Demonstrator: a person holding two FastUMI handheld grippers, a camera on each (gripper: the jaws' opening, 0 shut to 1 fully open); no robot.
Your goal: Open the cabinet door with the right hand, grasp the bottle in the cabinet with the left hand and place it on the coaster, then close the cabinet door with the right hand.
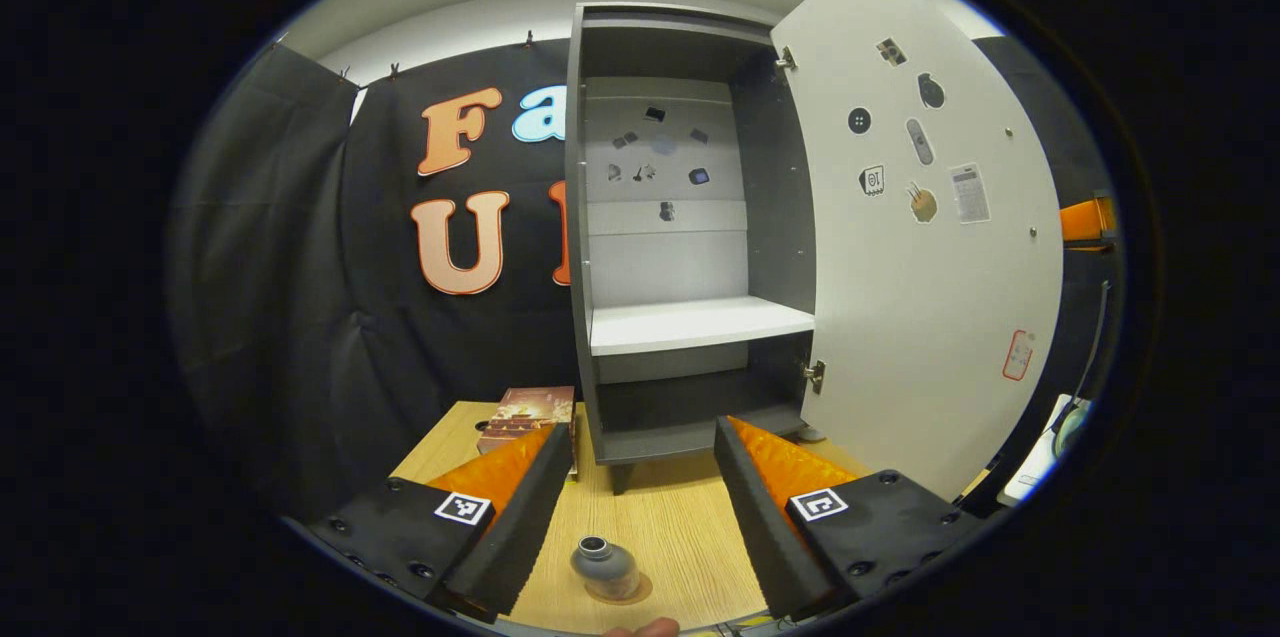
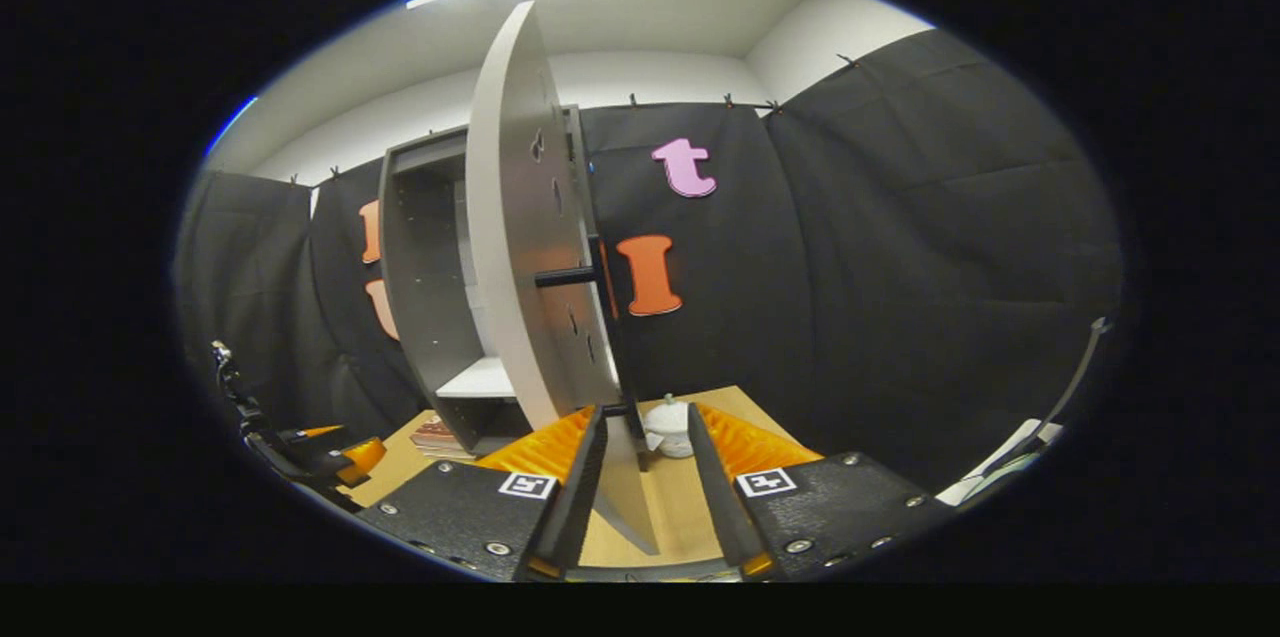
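Left gripper (image 1: 640, 477) hovering with fingers spread wide, gripping nothing. Bottle (image 1: 604, 567) standing upright on the coaster (image 1: 640, 589), low between those fingers on the wooden table (image 1: 680, 517), apart from both. Beyond the fingertips, cabinet (image 1: 690, 247) standing with shelves bare, cabinet door (image 1: 920, 237) swinging wide to the right. Right gripper (image 2: 645, 437) parted, straddling the door's lower edge (image 2: 625, 487); contact unclear. White jar (image 2: 670, 427) sitting just past its tips.
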